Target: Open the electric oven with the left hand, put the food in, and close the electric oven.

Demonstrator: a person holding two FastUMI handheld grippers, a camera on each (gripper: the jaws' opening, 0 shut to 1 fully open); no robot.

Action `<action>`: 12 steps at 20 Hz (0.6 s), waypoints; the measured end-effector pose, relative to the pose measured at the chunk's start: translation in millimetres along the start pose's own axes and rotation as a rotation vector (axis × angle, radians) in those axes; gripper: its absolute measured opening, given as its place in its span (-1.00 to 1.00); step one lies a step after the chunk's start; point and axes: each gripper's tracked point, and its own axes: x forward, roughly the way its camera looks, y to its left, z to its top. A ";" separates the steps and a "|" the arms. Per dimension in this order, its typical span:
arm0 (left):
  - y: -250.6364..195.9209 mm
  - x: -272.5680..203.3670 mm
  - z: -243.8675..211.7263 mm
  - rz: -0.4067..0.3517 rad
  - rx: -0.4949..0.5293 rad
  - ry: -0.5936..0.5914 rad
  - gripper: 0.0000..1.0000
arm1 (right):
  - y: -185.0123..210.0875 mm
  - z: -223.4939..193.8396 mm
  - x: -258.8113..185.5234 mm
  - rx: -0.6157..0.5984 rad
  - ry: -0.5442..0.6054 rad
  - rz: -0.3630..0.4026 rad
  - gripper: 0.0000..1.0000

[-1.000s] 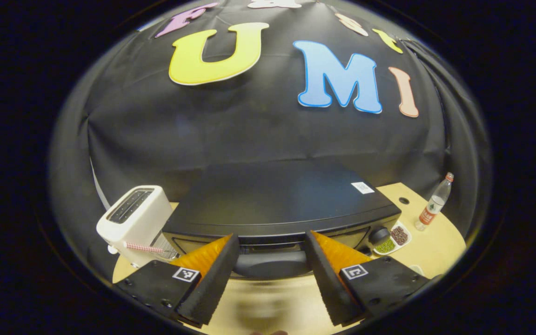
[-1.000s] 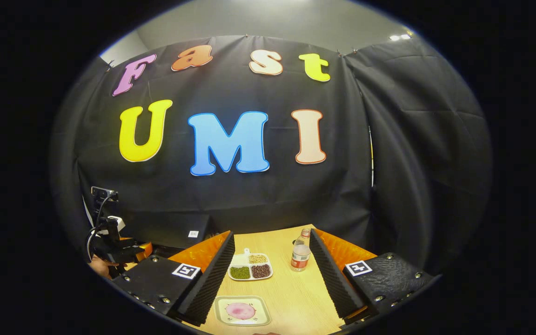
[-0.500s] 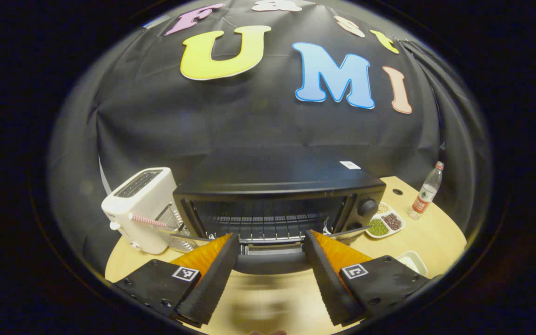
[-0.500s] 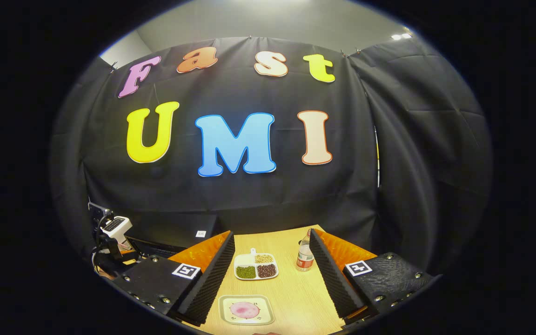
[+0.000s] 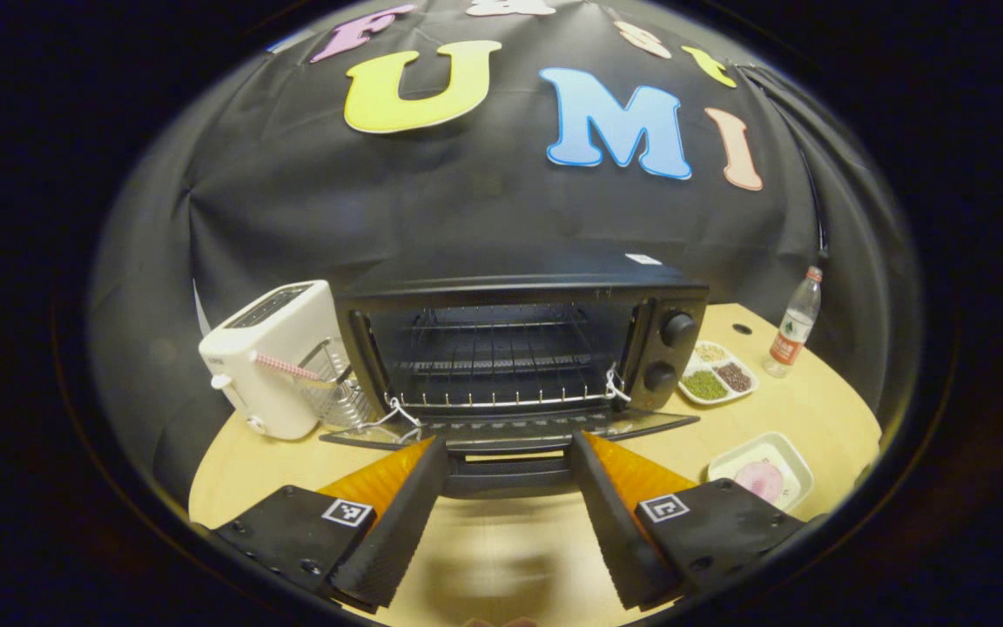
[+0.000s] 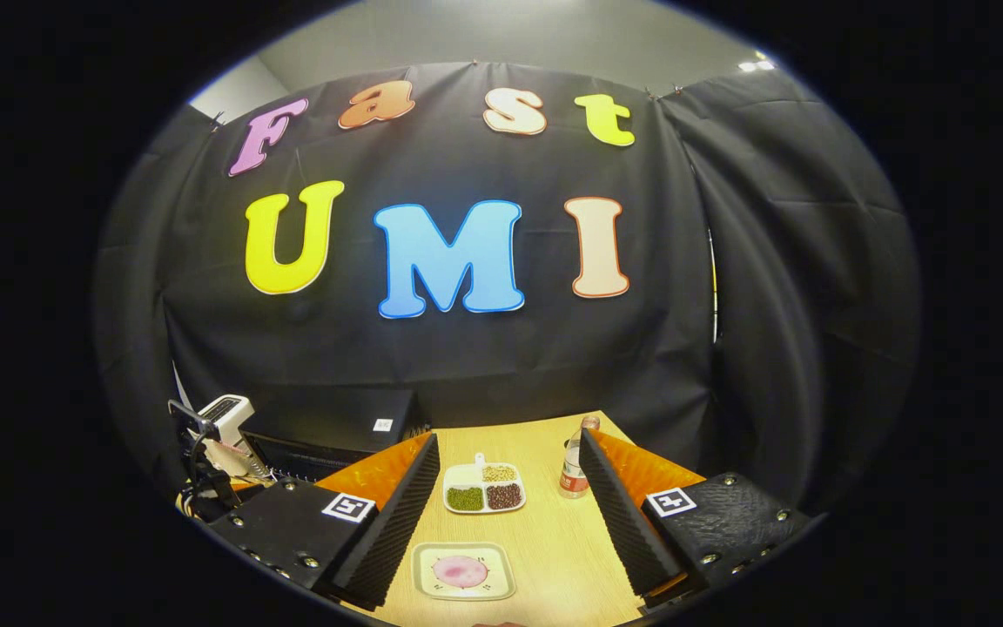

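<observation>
oven (image 5: 519, 287) centre frame — door (image 5: 510, 428) now swung right down vs 1 s ago, rack exposed | left gripper (image 5: 508, 488) jaws spread, straddling door handle, not pinching | right gripper (image 6: 508, 514) jaws apart, empty | food (image 6: 460, 571) on plate, bottom centre — open step looks done, loading next
</observation>
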 end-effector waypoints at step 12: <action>-3.3 -44.4 29.2 0.015 -0.035 -0.100 0.87 | -7.7 -44.1 18.1 0.008 0.152 0.034 0.95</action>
